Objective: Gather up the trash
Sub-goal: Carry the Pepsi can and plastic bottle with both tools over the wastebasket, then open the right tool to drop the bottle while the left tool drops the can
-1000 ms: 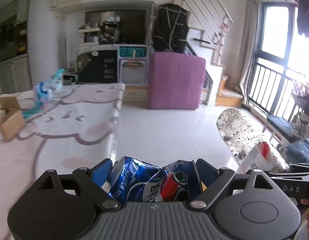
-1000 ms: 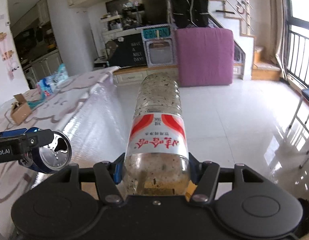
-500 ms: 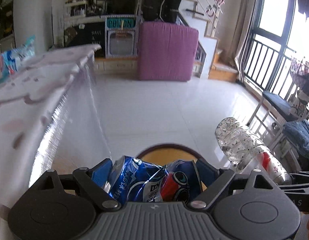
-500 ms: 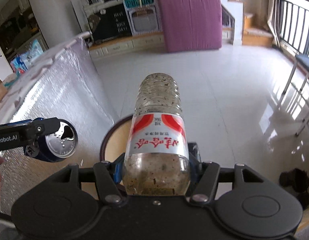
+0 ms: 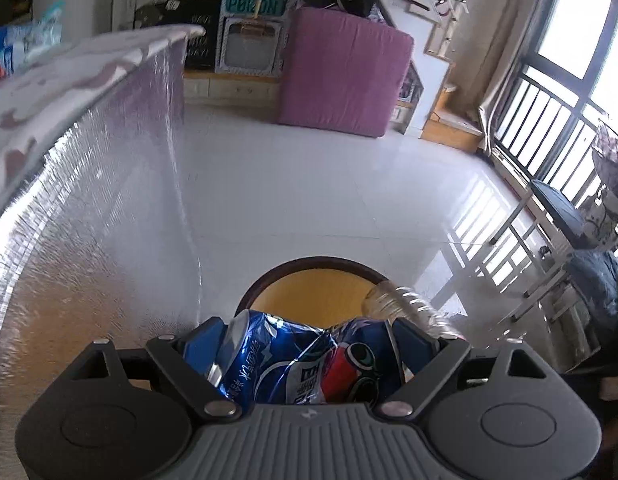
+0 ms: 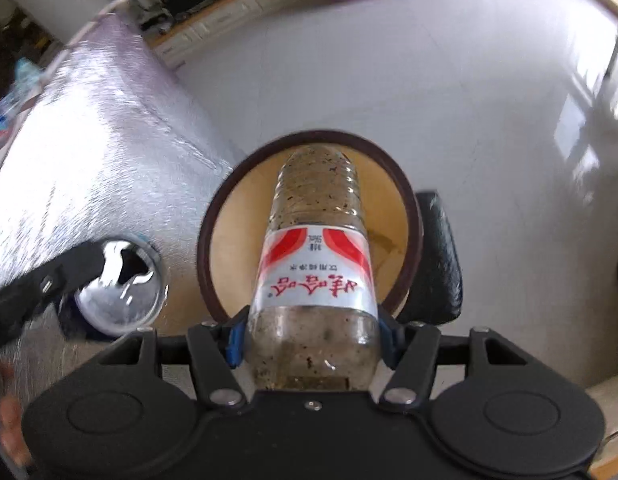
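On the left, the tabletop [image 5: 81,68] now sits high in both views, and only its silvery hanging cover [image 6: 93,168] fills the space beside us; a second ago we looked across its top. We have therefore lowered both hands below its edge.

The left claw [image 5: 309,356] is clamped wide on the crushed blue can [image 5: 293,364], its blue pads pressed against both ends. In the right wrist view this can [image 6: 117,284] hangs to the left of the bin, beside the rim and not yet over the opening.

The bin [image 6: 405,200], round with a dark rim and a yellow inside, was out of view a second ago and now fills the centre of both views. It stands on the white floor [image 5: 329,184], close to the cover.

The right claw [image 6: 309,340] is closed about halfway on the plastic bottle [image 6: 313,264], gripping the lower body below the red and white label. The bottle points steeply down, with its far end over the opening of the bin.

We judge that the carry is nearly finished. The bottle looks ready to release; the can needs a short shift to the right first.
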Available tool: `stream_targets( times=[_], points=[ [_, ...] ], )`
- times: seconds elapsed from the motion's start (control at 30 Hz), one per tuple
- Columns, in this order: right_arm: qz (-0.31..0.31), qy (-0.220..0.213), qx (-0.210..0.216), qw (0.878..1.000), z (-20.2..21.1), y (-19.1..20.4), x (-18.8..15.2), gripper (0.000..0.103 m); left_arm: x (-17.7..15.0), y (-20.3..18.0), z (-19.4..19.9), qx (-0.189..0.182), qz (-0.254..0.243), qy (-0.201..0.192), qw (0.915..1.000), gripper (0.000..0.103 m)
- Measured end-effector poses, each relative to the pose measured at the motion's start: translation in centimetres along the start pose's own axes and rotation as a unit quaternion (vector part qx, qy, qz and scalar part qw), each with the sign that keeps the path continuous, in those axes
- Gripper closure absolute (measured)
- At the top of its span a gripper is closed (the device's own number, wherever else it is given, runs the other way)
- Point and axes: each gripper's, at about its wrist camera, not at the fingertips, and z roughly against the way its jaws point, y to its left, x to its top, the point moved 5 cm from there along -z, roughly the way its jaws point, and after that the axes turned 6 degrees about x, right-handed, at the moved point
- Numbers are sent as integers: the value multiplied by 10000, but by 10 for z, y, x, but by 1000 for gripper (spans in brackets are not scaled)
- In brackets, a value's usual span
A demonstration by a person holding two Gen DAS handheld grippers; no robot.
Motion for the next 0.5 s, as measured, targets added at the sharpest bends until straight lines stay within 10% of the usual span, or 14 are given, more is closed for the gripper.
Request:
stream_targets(
  times=[0.4, 0.5],
  points=[
    [-634, 253, -62, 9977, -76, -3, 40, 40, -6, 3, -17, 5, -290, 126, 9995, 14],
    [-661, -13, -18, 9978, -75, -4, 43, 20, -9, -2, -23, -143, -417, 228, 9988, 14]
  ],
)
